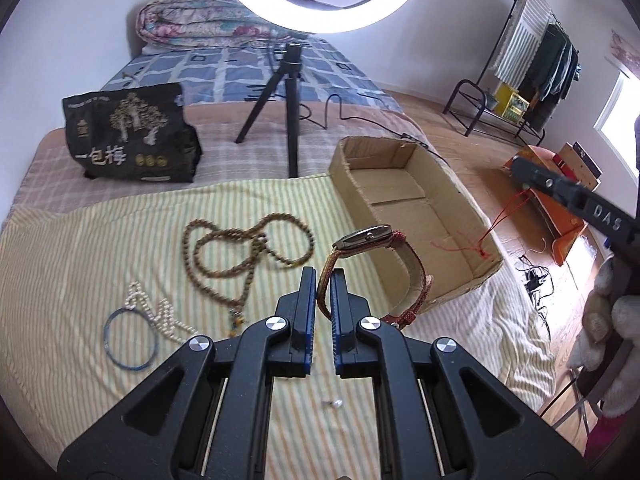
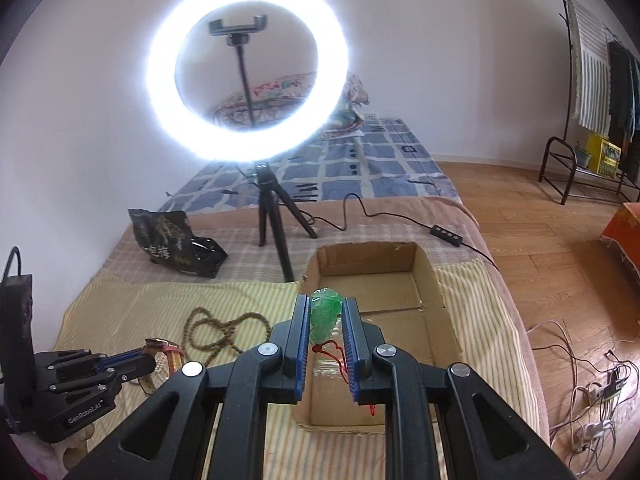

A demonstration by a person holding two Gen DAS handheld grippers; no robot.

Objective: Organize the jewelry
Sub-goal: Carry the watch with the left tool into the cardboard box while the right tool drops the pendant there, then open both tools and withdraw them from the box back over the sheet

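Observation:
My left gripper [image 1: 324, 276] is shut on the strap of a wristwatch [image 1: 374, 256] with a red-and-gold band, held above the striped cloth beside the open cardboard box [image 1: 408, 216]. My right gripper [image 2: 327, 312] is shut on a green jade pendant [image 2: 325, 318] whose red cord [image 2: 340, 360] hangs down over the box [image 2: 368, 280]. In the left wrist view the right gripper [image 1: 568, 194] shows at the far right with the cord [image 1: 492, 232] trailing into the box. A brown bead necklace [image 1: 240, 248], a white bead string [image 1: 160, 312] and a blue bangle [image 1: 130, 340] lie on the cloth.
A ring light on a black tripod [image 2: 276, 216] stands behind the box, its cable [image 2: 400, 220] running right. A black snack bag [image 1: 132, 136] sits at the back left. A small earring-like piece [image 1: 334, 403] lies on the cloth near me. The bed edge drops to the floor on the right.

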